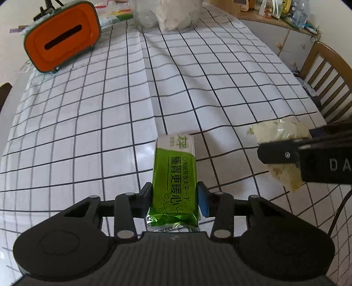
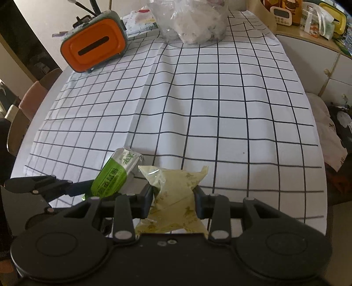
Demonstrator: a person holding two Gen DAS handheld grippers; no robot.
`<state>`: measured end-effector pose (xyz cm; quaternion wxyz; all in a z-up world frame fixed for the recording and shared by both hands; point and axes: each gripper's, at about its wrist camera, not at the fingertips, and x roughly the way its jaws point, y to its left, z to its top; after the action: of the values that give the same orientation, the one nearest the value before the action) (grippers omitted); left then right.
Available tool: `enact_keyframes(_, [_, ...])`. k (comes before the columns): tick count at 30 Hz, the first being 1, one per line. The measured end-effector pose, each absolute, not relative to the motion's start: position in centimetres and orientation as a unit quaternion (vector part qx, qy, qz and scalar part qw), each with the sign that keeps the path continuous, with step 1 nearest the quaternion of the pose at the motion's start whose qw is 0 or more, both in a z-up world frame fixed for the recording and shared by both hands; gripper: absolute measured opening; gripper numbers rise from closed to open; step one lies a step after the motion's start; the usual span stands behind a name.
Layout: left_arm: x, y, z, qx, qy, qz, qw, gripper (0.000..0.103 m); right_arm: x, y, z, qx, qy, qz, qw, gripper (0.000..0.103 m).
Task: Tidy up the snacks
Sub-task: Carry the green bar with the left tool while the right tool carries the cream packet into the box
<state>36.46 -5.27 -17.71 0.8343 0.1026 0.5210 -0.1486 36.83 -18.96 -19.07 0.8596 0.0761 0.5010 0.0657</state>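
My left gripper (image 1: 175, 199) is shut on a green snack packet (image 1: 175, 176) with white lettering, held just above the checked tablecloth (image 1: 110, 110). The packet also shows in the right wrist view (image 2: 115, 173), with the left gripper (image 2: 88, 189) at its lower end. My right gripper (image 2: 172, 199) is shut on a pale yellow snack bag (image 2: 173, 189), near the table's front edge. That yellow bag (image 1: 279, 132) and the right gripper (image 1: 283, 151) show at the right of the left wrist view.
An orange tissue box (image 1: 61, 37) stands at the far left of the table. A clear plastic bag of snacks (image 2: 193, 19) sits at the far middle. A wooden chair (image 1: 325, 77) stands to the right. A cluttered counter (image 2: 308, 22) runs along the far right.
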Motion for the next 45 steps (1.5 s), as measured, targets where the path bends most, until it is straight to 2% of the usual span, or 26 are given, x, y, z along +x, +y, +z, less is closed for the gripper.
enact_keyframes(15, [30.7, -1.4, -10.6, 0.075, 0.499, -0.144, 0.852, 0.042, 29.5, -18.8, -12.8, 0.080, 0.468, 0.098, 0.875, 0.037])
enact_keyframes(27, [21.4, 1.2, -6.1, 0.066, 0.485, -0.140, 0.861, 0.042, 21.2, -16.5, -9.6, 0.058, 0.453, 0.152, 0.877, 0.037])
enact_keyframes(36, [14.9, 2.2, -5.4, 0.069, 0.489, -0.128, 0.860, 0.041, 16.2, -14.6, -8.9, 0.054, 0.451, 0.193, 0.870, 0.037])
enact_keyframes(45, [10.9, 1.8, -7.3, 0.063, 0.512, -0.121, 0.848, 0.041, 12.8, -12.6, -11.5, 0.060, 0.475, 0.221, 0.850, 0.037])
